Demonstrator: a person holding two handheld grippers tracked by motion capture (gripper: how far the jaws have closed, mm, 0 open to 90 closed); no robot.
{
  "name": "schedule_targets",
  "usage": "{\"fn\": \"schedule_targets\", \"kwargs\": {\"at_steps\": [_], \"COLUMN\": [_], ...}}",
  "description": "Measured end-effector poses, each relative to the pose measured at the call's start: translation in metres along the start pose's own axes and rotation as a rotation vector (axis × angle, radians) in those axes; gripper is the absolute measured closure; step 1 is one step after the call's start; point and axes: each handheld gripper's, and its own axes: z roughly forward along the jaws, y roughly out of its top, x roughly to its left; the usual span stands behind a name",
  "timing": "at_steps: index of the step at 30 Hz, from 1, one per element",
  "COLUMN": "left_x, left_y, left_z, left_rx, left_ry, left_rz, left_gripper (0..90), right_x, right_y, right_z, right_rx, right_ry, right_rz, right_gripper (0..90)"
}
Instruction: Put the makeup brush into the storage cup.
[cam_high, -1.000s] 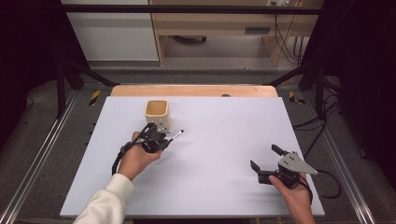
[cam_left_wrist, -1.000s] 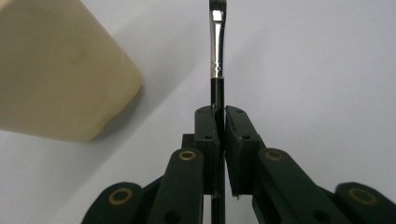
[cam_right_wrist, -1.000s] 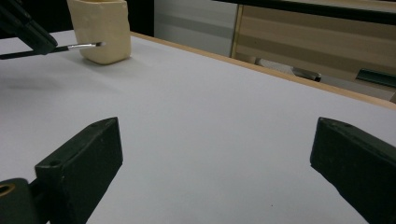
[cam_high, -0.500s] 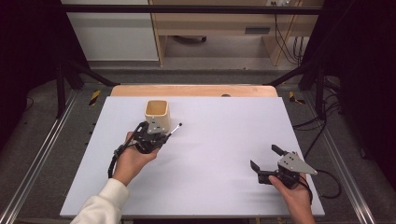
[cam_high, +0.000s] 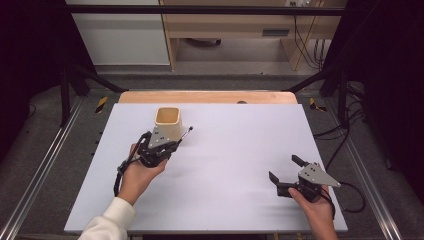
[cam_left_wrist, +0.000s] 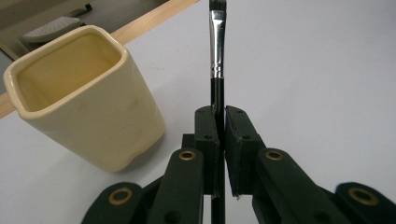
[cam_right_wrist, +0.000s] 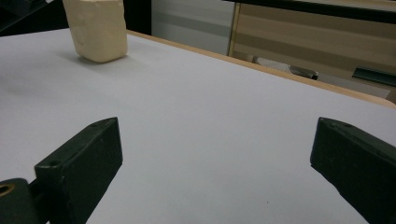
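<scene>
Pinching a thin paintbrush (cam_left_wrist: 217, 56) between its pressed-together jaws, the left gripper (cam_high: 161, 145) holds the handle in line with them, so the bristle end juts straight ahead past the fingertips. A cream ceramic cup (cam_left_wrist: 79, 93) stands upright just to the left of the jaws, mouth open upward, not touching the brush. Tipping the brush into that mouth looks like the coming move; nothing stands between. Well apart, the right gripper (cam_high: 295, 176) hovers with jaws spread wide over bare white table (cam_high: 240, 150).

The left gripper (cam_high: 172, 142) is held with jaws clamped tight, forearm stretched forward; the right gripper (cam_high: 285, 172) is held low, jaws spread wide.
</scene>
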Motion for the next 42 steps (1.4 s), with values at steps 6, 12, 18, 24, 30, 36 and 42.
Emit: {"fn": "schedule_targets", "kwargs": {"at_steps": [6, 12, 18, 24, 30, 36, 42], "left_x": [-0.002, -0.003, -0.004, -0.004, -0.002, 0.002, 0.002], "left_y": [-0.001, 0.001, 0.002, 0.003, 0.004, 0.006, 0.007], "left_z": [-0.003, -0.006, -0.008, -0.009, -0.013, -0.017, -0.017], "left_rx": [-0.04, -0.086, -0.1, -0.126, -0.16, -0.191, -0.187], "left_ry": [-0.002, 0.001, 0.005, 0.023, 0.048, 0.066, 0.064], "left_rz": [-0.012, -0.016, -0.014, -0.036, -0.055, -0.082, -0.069], "left_gripper": [84.1, 84.1, 84.1, 84.1, 84.1, 84.1, 84.1], "right_x": [0.001, 0.0, 0.0, 0.0, 0.0, 0.0, 0.0], "right_y": [0.0, 0.0, 0.0, 0.0, 0.0, 0.0, 0.0], "right_z": [0.0, 0.0, 0.0, 0.0, 0.0, 0.0, 0.0], "right_rx": [0.003, 0.003, 0.003, 0.001, 0.002, 0.002, 0.002], "right_ry": [0.001, -0.001, -0.001, -0.001, 0.0, 0.0, 0.001], "right_rz": [-0.002, -0.002, -0.003, -0.001, -0.001, -0.002, -0.001], "right_gripper": [2.7, 2.7, 2.7, 2.7, 2.7, 2.7, 2.7]}}
